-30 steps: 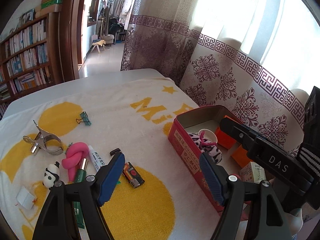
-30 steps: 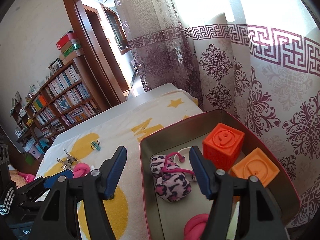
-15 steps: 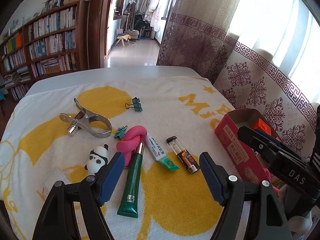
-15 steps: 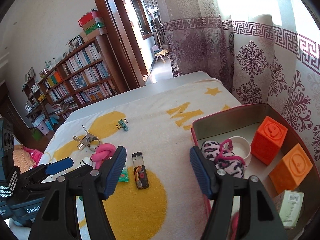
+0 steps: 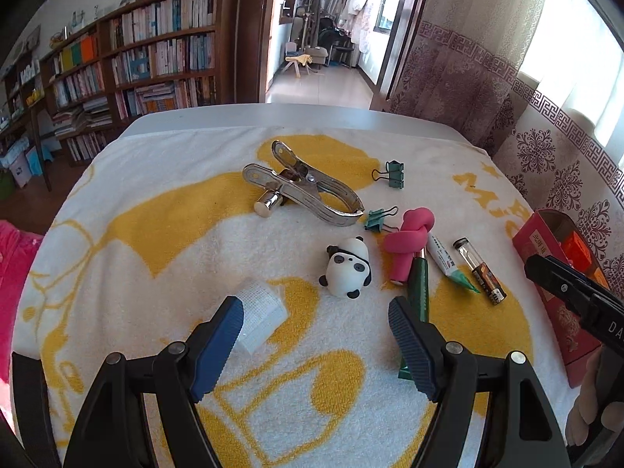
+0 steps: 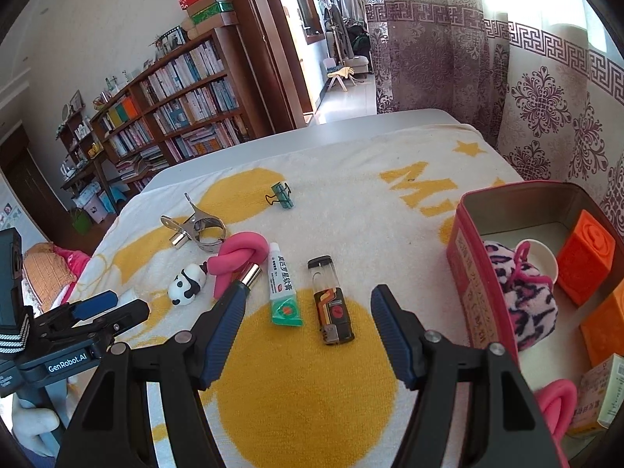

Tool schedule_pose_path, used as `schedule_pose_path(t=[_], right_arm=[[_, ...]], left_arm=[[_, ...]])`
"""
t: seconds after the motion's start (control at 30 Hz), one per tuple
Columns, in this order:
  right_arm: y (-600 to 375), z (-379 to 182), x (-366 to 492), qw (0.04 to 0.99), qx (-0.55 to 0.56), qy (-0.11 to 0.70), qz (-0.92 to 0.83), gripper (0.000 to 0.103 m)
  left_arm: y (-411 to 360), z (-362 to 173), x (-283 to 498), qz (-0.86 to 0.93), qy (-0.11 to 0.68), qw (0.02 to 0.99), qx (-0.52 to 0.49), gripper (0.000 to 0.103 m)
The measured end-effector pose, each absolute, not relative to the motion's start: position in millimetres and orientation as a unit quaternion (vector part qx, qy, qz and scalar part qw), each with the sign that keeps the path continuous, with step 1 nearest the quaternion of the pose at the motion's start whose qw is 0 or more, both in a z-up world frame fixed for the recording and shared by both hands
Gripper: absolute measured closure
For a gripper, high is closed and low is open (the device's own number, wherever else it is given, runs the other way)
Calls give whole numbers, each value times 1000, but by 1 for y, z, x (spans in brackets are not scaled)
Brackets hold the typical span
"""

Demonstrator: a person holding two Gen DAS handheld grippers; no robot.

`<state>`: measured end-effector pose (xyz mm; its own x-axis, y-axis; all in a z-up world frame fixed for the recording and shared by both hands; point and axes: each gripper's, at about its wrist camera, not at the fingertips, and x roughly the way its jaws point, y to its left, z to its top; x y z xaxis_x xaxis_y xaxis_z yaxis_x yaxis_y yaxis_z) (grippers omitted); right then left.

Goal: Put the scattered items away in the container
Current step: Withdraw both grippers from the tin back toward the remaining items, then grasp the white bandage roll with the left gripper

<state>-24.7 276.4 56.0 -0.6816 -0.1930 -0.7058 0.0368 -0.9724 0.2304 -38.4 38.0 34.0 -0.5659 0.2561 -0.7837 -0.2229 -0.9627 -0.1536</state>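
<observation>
Scattered items lie on a yellow-and-white towel (image 5: 156,234): a panda toy (image 5: 348,269), a white mesh packet (image 5: 259,314), a pink knotted piece (image 5: 409,234), a green tube (image 5: 419,284), an ointment tube (image 6: 282,292) and a lighter (image 6: 329,300). My left gripper (image 5: 314,331) hangs open just short of the panda, with the packet by its left finger. My right gripper (image 6: 308,323) is open above the lighter and ointment tube, holding nothing. The red tin (image 6: 468,257) stands to its right with a leopard pouch (image 6: 522,296) and orange cubes (image 6: 585,257) inside.
A metal clamp (image 5: 308,191) and two green binder clips (image 5: 394,173) lie farther back on the towel. The tin also holds a white cup (image 6: 540,259) and a small box (image 6: 600,397). Patterned curtains hang right of the table; bookshelves stand behind it.
Both grippers have swung left, away from the tin and over the scattered items. The left one now faces the panda and packet, the right one the lighter. Both stay open and empty.
</observation>
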Motion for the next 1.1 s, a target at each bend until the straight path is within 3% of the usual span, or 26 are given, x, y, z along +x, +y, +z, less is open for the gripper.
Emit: schedule_pose_path(t=[0.4, 0.8, 0.9, 0.93, 1.1], right_arm=[[253, 41, -28, 66, 411, -63, -907, 27], [250, 25, -30, 75, 431, -62, -897, 27], [249, 24, -30, 77, 432, -61, -896, 27], [249, 23, -30, 78, 433, -61, -896, 27], [247, 20, -29, 78, 433, -56, -896, 27]], left_arm=[[8, 38, -38, 900, -52, 136, -411, 24], [29, -4, -59, 881, 16, 109, -461, 25], [27, -7, -59, 881, 20, 98, -462, 47], [26, -7, -59, 882, 17, 101, -460, 64], [23, -3, -54, 885, -1, 113, -451, 65]])
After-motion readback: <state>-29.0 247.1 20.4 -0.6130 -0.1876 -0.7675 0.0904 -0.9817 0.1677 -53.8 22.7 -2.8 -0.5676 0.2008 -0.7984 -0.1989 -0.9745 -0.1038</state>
